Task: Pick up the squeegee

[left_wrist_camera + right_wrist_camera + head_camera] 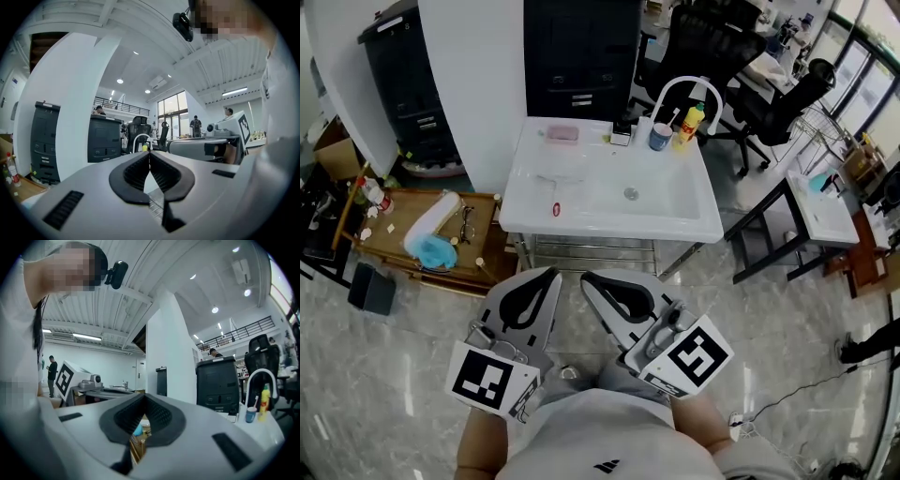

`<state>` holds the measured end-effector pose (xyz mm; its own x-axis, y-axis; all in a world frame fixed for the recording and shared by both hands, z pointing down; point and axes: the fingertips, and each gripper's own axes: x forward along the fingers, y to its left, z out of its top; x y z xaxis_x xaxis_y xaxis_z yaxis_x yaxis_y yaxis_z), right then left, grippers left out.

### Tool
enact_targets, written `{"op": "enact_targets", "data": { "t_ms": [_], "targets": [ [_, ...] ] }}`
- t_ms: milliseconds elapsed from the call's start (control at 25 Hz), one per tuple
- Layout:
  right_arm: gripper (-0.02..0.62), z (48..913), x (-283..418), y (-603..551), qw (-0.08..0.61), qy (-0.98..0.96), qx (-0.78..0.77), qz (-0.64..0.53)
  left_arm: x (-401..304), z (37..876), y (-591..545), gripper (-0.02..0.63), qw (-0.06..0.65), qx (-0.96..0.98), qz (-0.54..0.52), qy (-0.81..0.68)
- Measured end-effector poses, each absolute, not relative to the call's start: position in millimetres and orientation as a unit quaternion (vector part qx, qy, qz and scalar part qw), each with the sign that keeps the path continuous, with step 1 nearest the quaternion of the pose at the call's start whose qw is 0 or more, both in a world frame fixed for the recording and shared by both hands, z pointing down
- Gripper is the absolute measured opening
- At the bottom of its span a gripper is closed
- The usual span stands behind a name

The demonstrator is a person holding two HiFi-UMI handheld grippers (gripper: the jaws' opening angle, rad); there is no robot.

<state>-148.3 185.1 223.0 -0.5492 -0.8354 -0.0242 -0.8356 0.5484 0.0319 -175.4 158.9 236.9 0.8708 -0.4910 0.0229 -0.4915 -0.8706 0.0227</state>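
Note:
The squeegee, a pale strip with a small red part, lies on the left ledge of the white sink unit. Both grippers are held level close to the person's body, short of the sink's front edge and well apart from the squeegee. My left gripper is shut, its black pads meeting at the tips with nothing between them. Just to its right, my right gripper is also shut and empty. The squeegee shows in neither gripper view.
A white faucet, yellow bottle, blue cup, black object and pink pad line the sink's back. A low wooden table stands left, a white side table right, black cabinets and office chairs behind.

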Motion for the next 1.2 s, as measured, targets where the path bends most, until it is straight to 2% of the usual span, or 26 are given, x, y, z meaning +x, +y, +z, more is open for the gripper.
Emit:
{"op": "enact_targets", "data": {
  "t_ms": [520, 1200],
  "targets": [
    [0.011, 232.8, -112.0, 157.8, -0.003, 0.876, -0.481, 0.014, -142.5, 247.6, 129.3, 0.014, 0.018, 0.966, 0.015, -0.258],
    [0.011, 242.0, -43.5, 50.6, -0.006, 0.908, -0.419, -0.005, -81.6, 259.3, 32.8, 0.015, 0.033, 0.942, 0.038, -0.333]
  ]
}}
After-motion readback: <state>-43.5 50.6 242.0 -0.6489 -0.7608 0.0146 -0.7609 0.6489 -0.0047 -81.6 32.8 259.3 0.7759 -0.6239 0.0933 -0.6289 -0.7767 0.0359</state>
